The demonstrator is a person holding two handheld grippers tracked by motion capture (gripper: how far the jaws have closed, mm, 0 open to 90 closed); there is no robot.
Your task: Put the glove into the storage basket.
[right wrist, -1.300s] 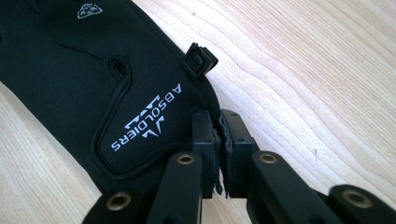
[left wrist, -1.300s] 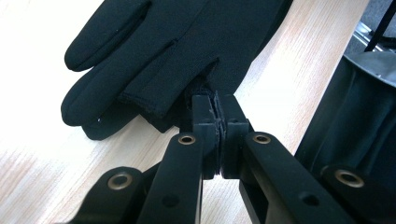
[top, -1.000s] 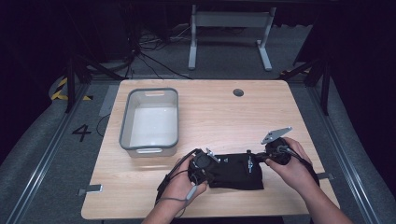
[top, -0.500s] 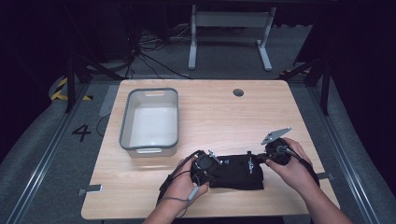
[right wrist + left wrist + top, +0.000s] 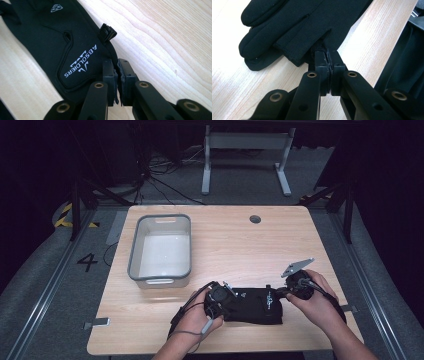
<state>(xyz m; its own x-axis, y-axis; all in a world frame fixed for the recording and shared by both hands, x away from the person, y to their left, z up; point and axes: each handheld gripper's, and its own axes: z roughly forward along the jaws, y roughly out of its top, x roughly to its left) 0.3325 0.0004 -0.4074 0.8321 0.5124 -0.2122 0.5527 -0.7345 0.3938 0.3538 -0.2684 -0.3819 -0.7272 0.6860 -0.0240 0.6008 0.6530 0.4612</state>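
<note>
The black glove [image 5: 62,47] is showing as soft, matt stretch cloth with a printed white logo, lying on a table [image 5: 240,245] of pale, smooth wood-grain laminate, while the bin [image 5: 161,249] is looking like grey, slightly glossy plastic.

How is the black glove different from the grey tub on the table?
The black glove is soft and lies flat; the grey tub is stiff, with raised walls. The glove is pinched at both ends, by the left gripper and the right gripper; nothing touches the tub. The glove has white lettering; the tub is plain. Both rest on the wooden table.
</note>
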